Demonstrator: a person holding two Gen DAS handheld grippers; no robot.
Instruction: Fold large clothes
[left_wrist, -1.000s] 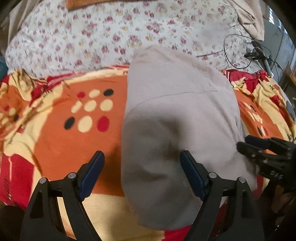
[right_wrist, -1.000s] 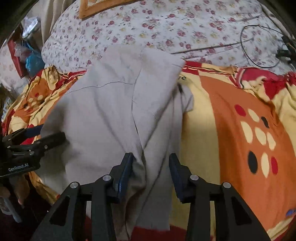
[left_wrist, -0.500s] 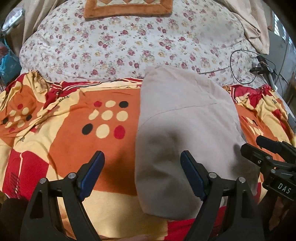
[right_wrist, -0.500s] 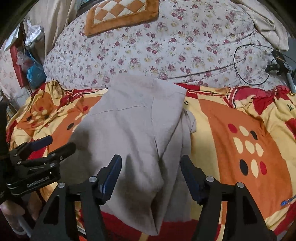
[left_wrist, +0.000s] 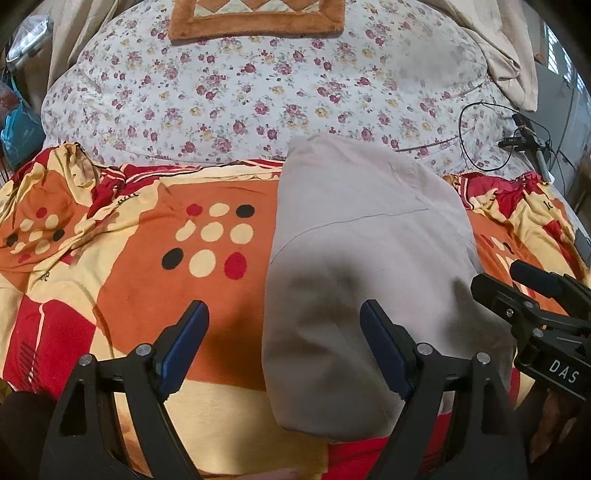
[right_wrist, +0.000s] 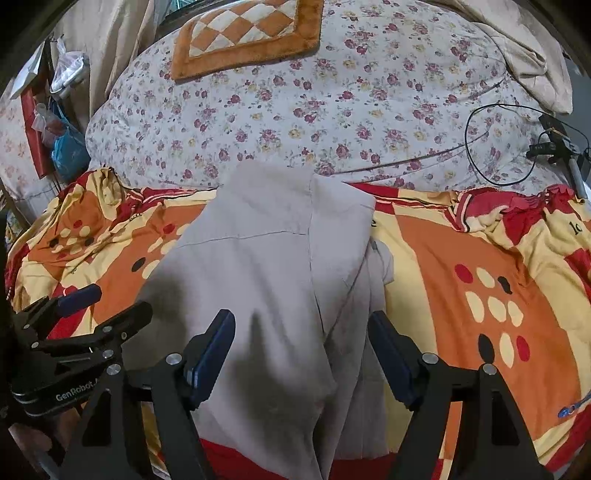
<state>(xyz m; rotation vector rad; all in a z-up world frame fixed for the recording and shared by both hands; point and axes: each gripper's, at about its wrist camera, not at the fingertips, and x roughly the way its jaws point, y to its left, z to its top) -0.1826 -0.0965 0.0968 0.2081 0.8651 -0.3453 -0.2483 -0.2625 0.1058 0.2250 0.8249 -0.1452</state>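
Both grippers hovering with jaws apart

The left gripper is pointing steeply downward, its blue pads spread wide and gripping nothing. The right gripper, just beside it, is likewise tilting down; its jaws have just been opening, pads pressing nothing.
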